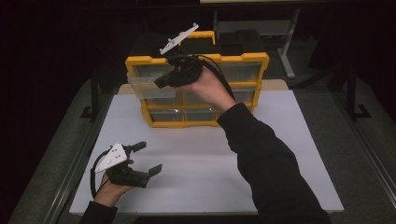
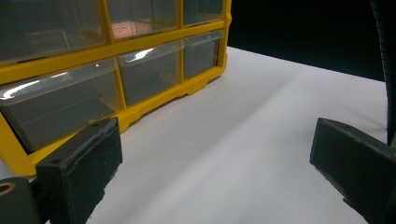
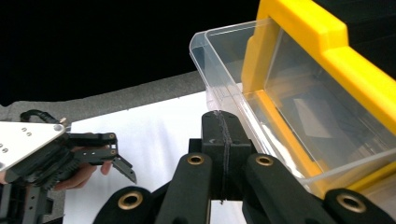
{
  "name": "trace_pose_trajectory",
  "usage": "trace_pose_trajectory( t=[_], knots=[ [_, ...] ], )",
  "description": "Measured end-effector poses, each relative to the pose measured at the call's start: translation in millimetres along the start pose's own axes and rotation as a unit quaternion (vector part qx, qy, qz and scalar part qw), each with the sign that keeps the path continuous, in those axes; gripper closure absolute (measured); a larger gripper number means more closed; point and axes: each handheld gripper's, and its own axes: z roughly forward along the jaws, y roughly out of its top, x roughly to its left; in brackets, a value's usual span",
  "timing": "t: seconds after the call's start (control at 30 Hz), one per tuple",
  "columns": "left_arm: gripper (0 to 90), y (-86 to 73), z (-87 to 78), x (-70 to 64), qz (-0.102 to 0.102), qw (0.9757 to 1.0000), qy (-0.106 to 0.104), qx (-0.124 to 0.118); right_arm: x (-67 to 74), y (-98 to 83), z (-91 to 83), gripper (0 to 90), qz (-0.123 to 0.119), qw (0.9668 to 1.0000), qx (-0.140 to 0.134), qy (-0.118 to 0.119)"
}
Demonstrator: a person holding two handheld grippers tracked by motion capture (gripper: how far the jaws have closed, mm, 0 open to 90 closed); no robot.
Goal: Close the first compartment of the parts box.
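Table: the white tabletop (image 1: pixel 201 177) spreads under both of your hands.
Organizer: the yellow drawer cabinet (image 1: pixel 243 60) stands upright at the table's 12 o'clock edge, its clear drawer fronts facing you.
Drawer: the clear top-left drawer (image 1: pixel 140 84) is pulled partway out of the cabinet, toward 9 o'clock of its slot in the high view; in the right gripper view its open end (image 3: pixel 224 51) juts past the yellow frame.
Right gripper: your right gripper (image 1: pixel 161 83) has its jaws pressed together at the drawer's front rim, pinching the clear wall.
Left gripper: your left gripper (image 1: pixel 148 158) sits at 7 o'clock on the table, jaws spread wide with nothing between them.
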Motion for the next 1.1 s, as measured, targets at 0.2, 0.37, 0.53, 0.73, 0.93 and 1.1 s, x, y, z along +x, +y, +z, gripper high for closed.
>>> trace_pose_trajectory(
  t=[0.2,0.37,0.53,0.73,0.93,1.1],
  knots=[
    [1.8,-0.3,-1.1,0.5,0.002,1.0,0.001,0.001,-3.2,1.6,1.7,90.0,0.012,0.9999,0.001,-0.006],
    [1.8,-0.3,-1.6,0.5,0.001,1.0,0.002,-0.004,-8.1,3.1,4.2,90.0,0.022,0.9997,-0.001,-0.012],
    [1.8,-0.3,-2.2,0.7,-0.002,1.0,0.002,-0.005,-12.8,4.5,6.3,90.0,0.026,0.9995,-0.001,-0.018],
    [1.8,-0.5,-2.6,0.6,-0.006,1.0,0.002,-0.005,-19.4,5.4,8.6,90.0,0.03,0.9993,-0.004,-0.023],
    [1.8,-1.0,-3.7,0.5,-0.004,1.0,0.005,-0.004,-25.8,6.2,10.6,90.0,0.032,0.9991,-0.007,-0.028],
    [1.8,-1.8,-4.6,-0.7,-0.003,1.0,0.008,-0.001,-29.1,7.2,11.5,90.0,0.036,0.9988,-0.009,-0.034]
  ],
)
